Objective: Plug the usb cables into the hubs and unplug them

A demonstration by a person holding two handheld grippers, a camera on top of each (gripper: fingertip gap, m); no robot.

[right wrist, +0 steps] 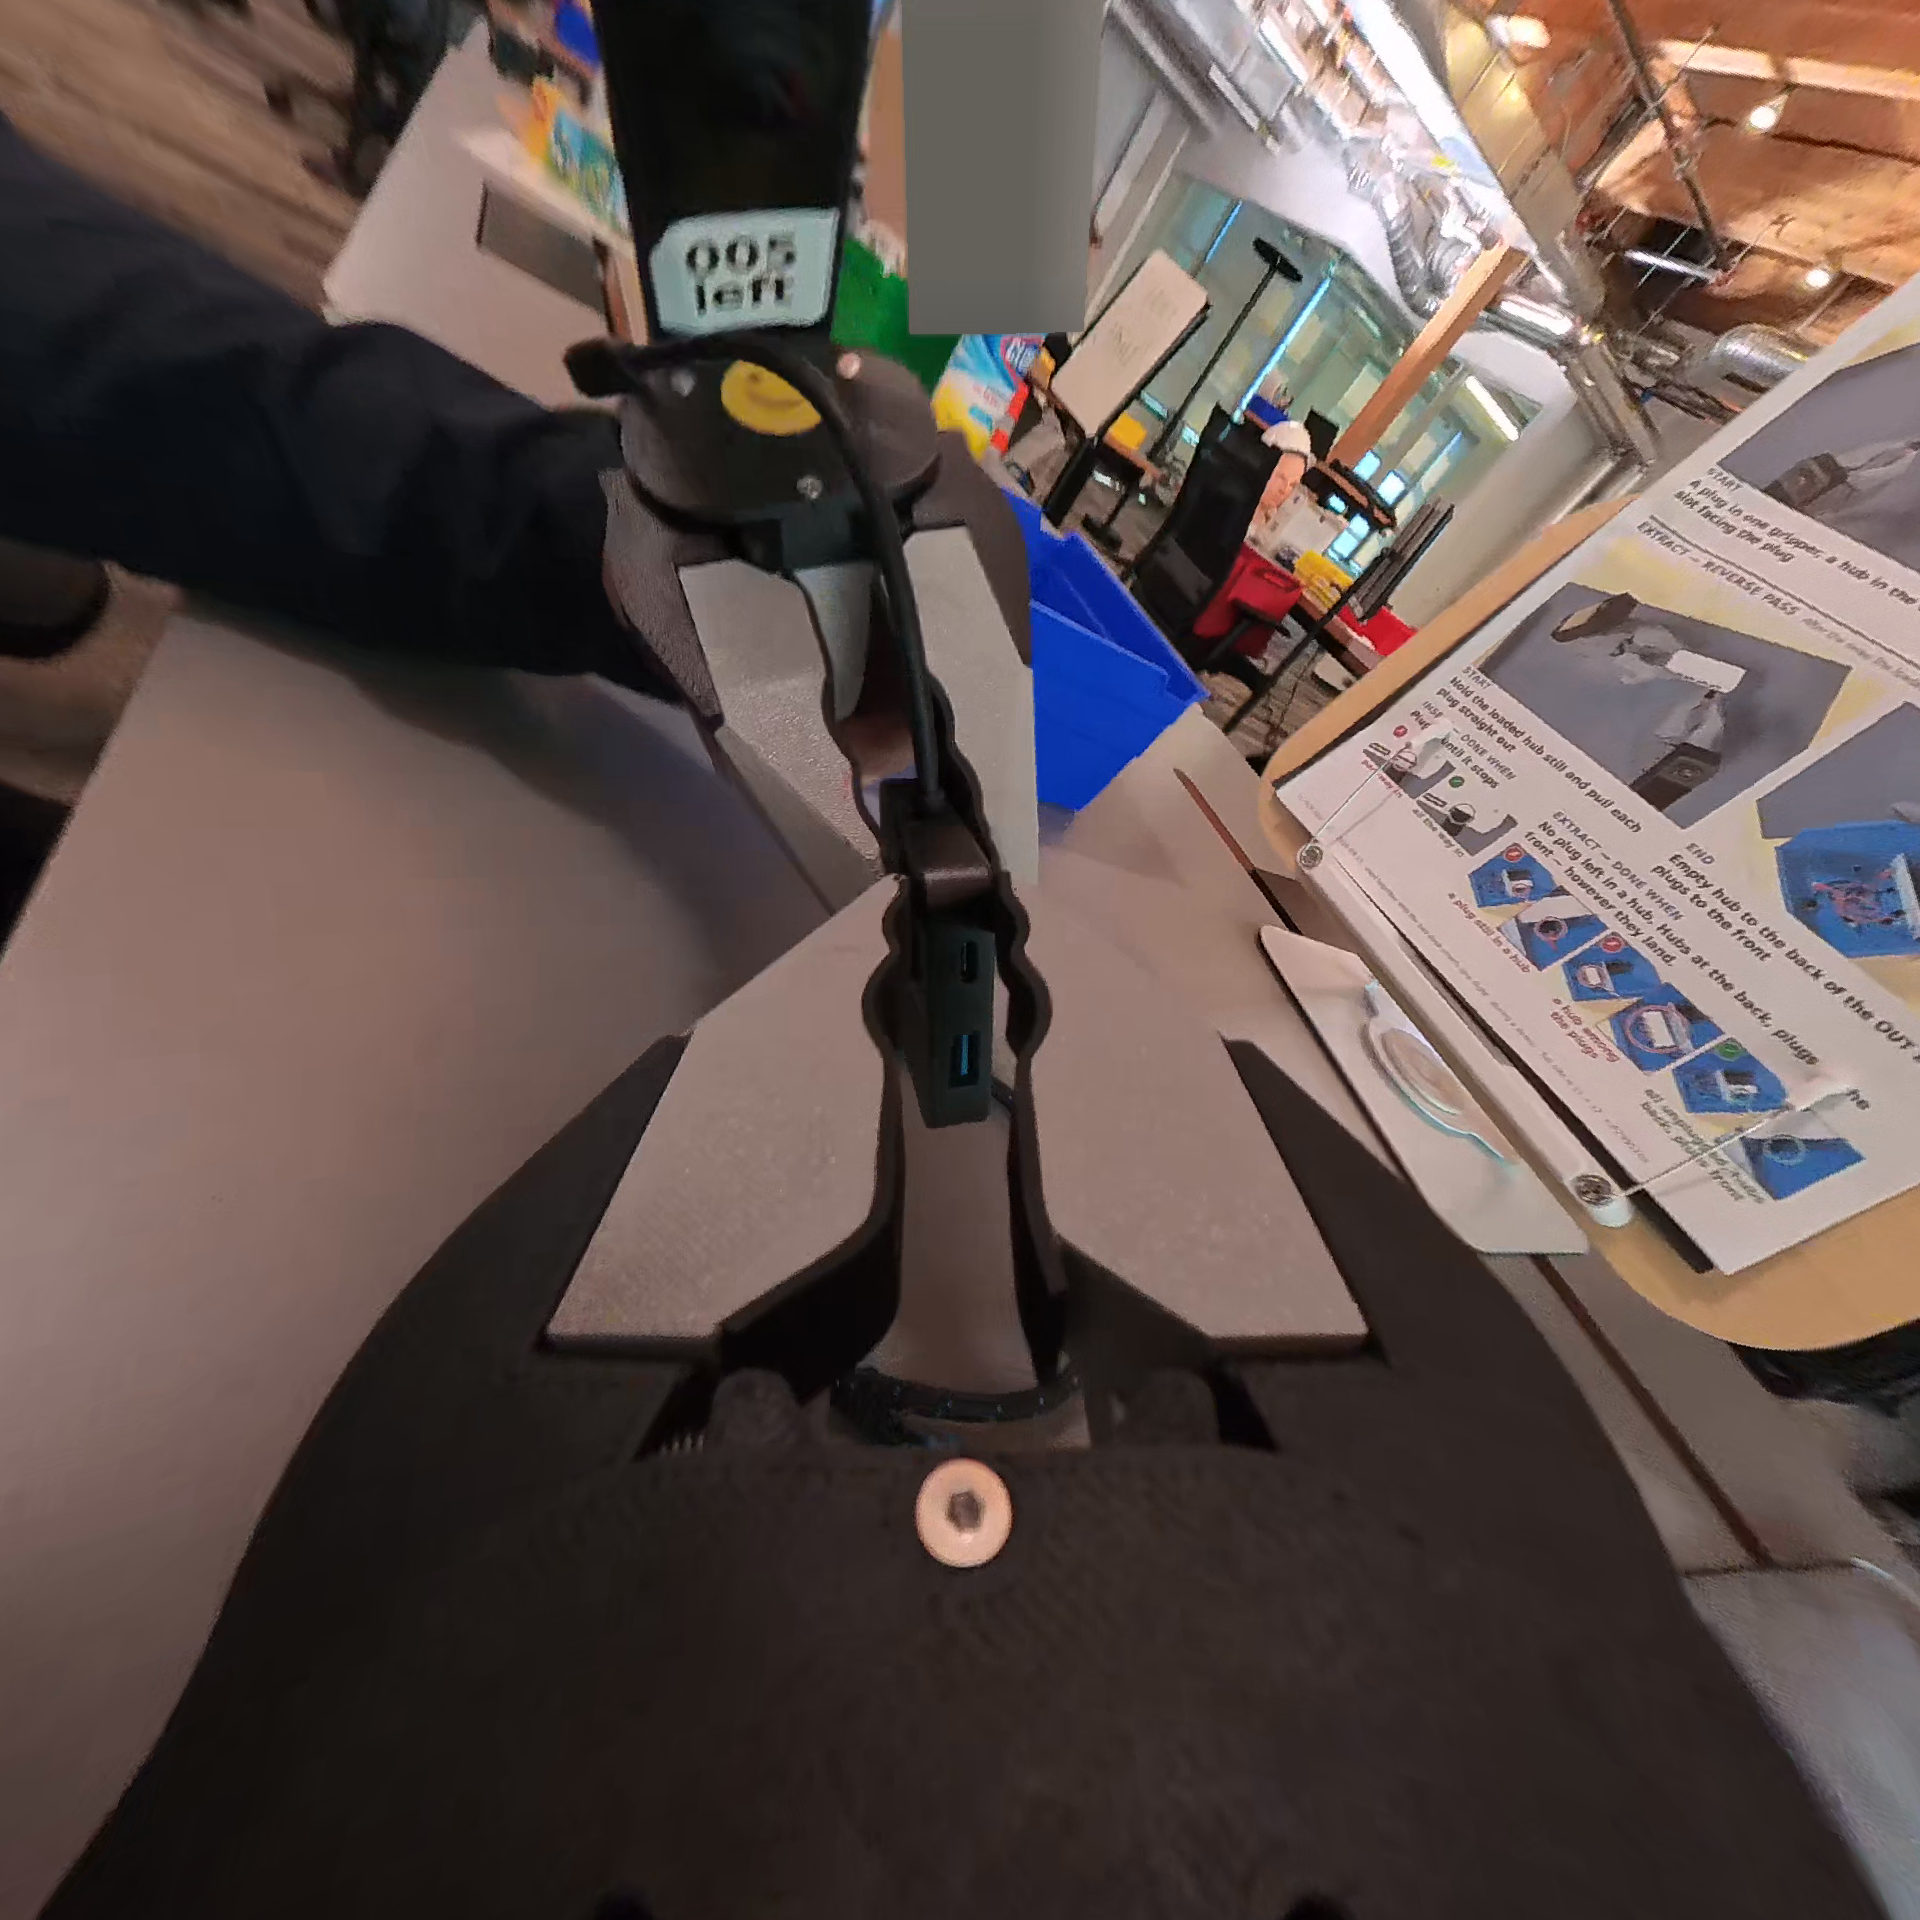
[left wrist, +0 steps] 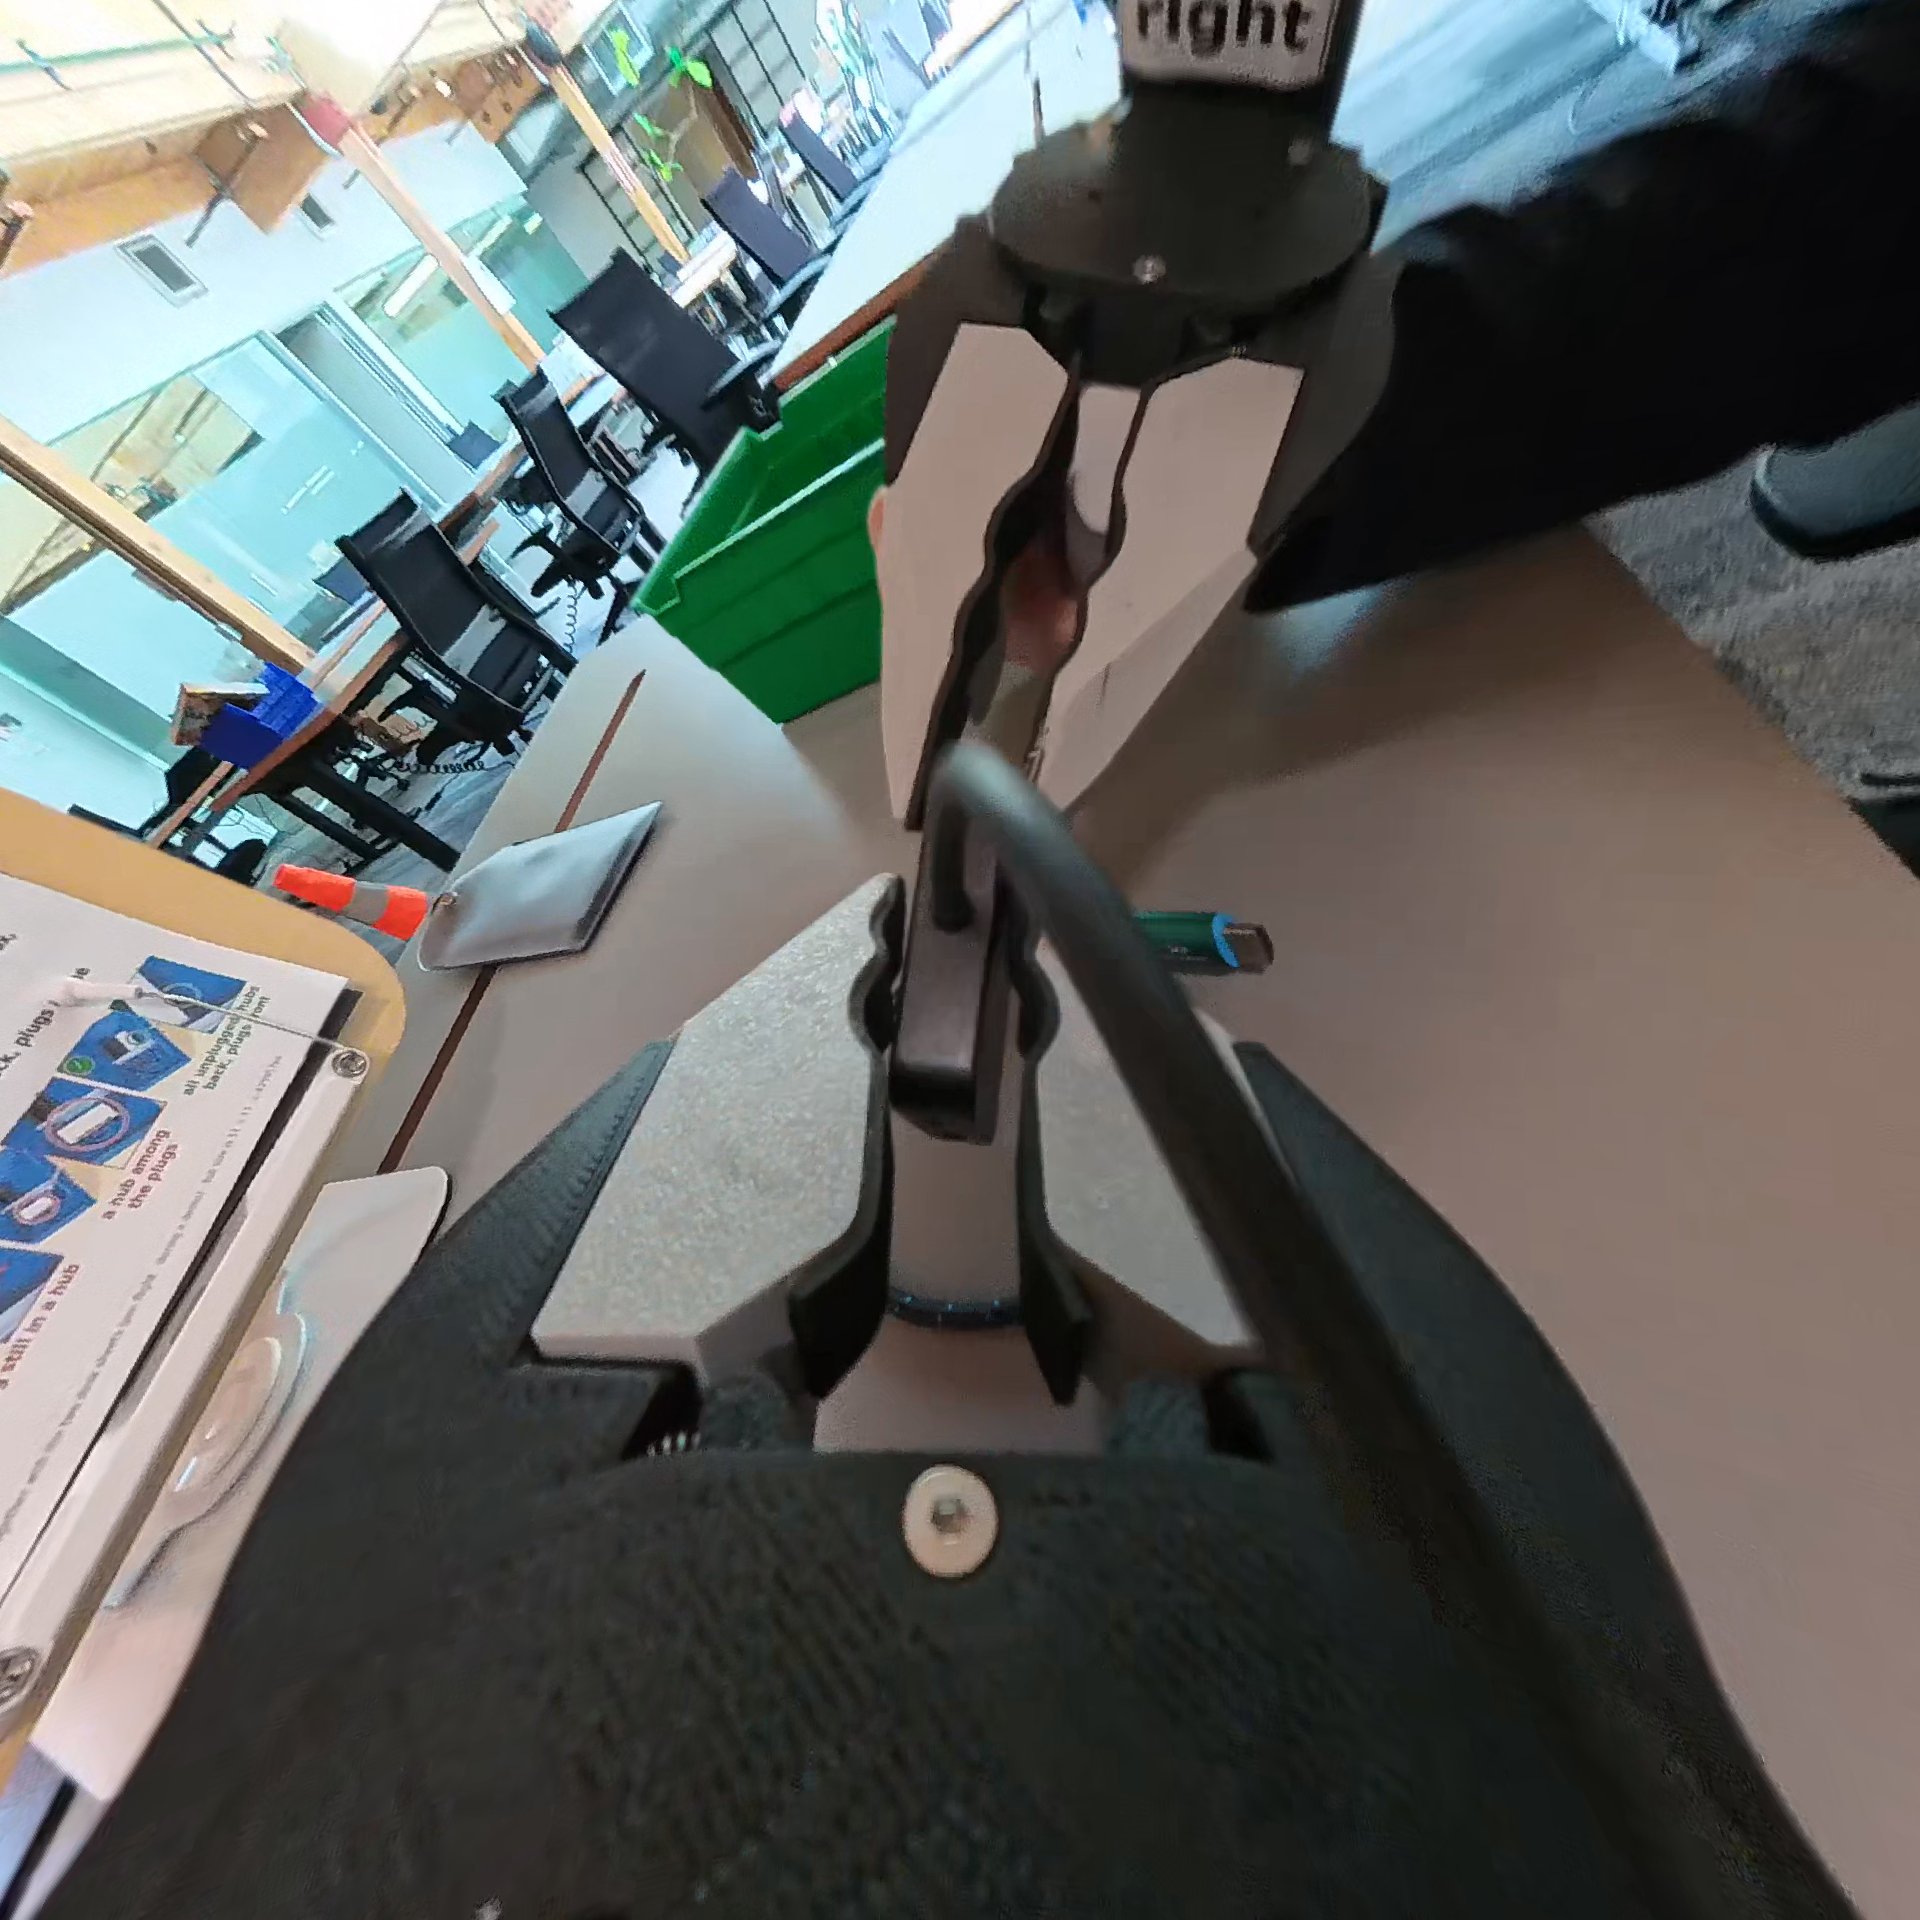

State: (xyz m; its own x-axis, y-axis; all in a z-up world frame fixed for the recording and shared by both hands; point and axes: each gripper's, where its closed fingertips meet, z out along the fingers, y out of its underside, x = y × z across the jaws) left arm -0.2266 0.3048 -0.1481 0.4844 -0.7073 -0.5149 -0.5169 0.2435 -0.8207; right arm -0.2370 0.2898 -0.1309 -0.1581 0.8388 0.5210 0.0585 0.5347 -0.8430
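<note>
A small black hub (left wrist: pixel 940 1039) with a black cable (left wrist: pixel 1143 1039) sits between the two grippers, which meet tip to tip above the grey table (left wrist: pixel 1455 935). My left gripper (left wrist: pixel 951 904) is shut on the hub, and the cable loops back past its right finger. In the right wrist view my right gripper (right wrist: pixel 951 899) is shut on the same hub (right wrist: pixel 951 1039), whose side ports face the camera. The left gripper (right wrist: pixel 940 873) faces it, with the cable (right wrist: pixel 904 623) running up along it. The right gripper (left wrist: pixel 982 800) also shows in the left wrist view.
A green plug with a blue tip (left wrist: pixel 1205 940) lies on the table behind the hub. A green bin (left wrist: pixel 790 561), a grey flat pouch (left wrist: pixel 540 894) and an orange-and-grey object (left wrist: pixel 353 899) lie farther left. A blue bin (right wrist: pixel 1101 665) and a picture sheet on a board (right wrist: pixel 1662 883) stand nearby. Dark sleeves (right wrist: pixel 260 468) hold the grippers. My two grippers' fingertips are within a few centimetres of each other.
</note>
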